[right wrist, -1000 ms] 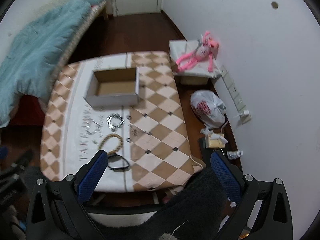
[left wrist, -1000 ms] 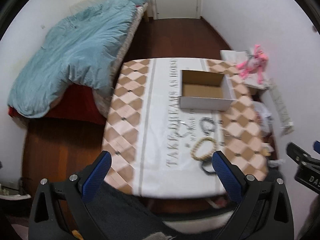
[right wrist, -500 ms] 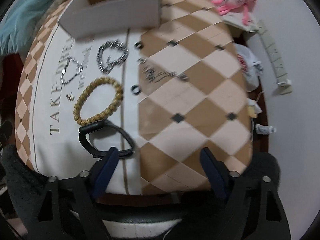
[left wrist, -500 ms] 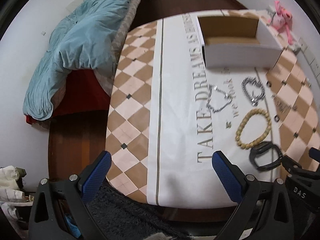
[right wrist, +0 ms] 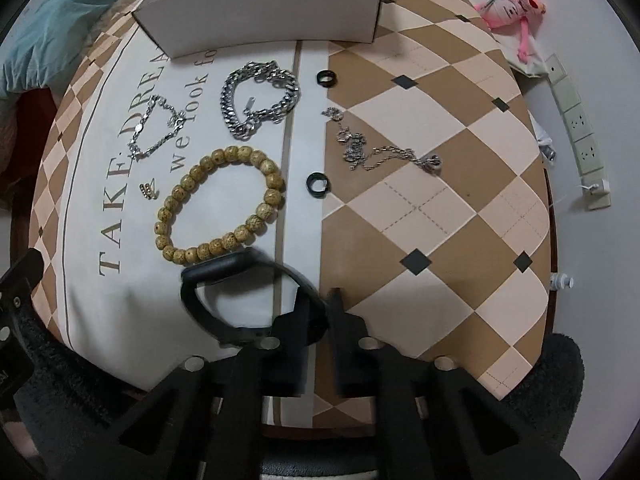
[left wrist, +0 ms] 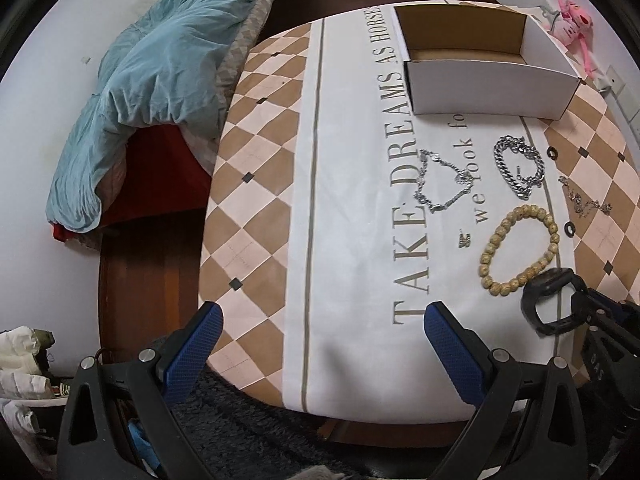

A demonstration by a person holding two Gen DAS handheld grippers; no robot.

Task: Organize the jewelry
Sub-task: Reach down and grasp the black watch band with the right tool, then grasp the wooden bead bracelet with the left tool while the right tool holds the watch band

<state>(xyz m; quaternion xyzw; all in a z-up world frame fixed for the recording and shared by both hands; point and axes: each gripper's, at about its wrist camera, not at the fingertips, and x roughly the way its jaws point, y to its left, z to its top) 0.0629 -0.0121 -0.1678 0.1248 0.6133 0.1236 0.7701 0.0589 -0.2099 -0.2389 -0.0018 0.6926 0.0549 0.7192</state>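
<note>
right gripper (right wrist: 318, 312): fingers drawn close together on the near-right strap of the black wristband (right wrist: 224, 280), which lies on the white centre panel of the tablecloth (right wrist: 420, 208) by the near table edge. left gripper (left wrist: 322, 344): blue-padded fingers spread wide, holding nothing, poised over the near edge of the cloth, well left of the jewelry.

items on the cloth, nearest first:
- wooden bead bracelet (right wrist: 220, 204), touching the far side of the wristband.
- small gold piece (right wrist: 148, 191), just left of the beads; too small to identify.
- black ring (right wrist: 318, 185), just right of the beads.
- thin silver chain (right wrist: 384, 152), loose on the checked part, right of the ring.
- thin silver bracelet (right wrist: 156, 128), over the printed lettering.
- heavy silver link bracelet (right wrist: 260, 98), near the box.
- second black ring (right wrist: 327, 78), right of the link bracelet.
- open white cardboard box (right wrist: 260, 12), at the far side, brown inside; nothing seen in the visible part of its interior.

surroundings: blue duvet (left wrist: 148, 92) on a bed at left; pink plush toy (right wrist: 514, 8) at far right.
</note>
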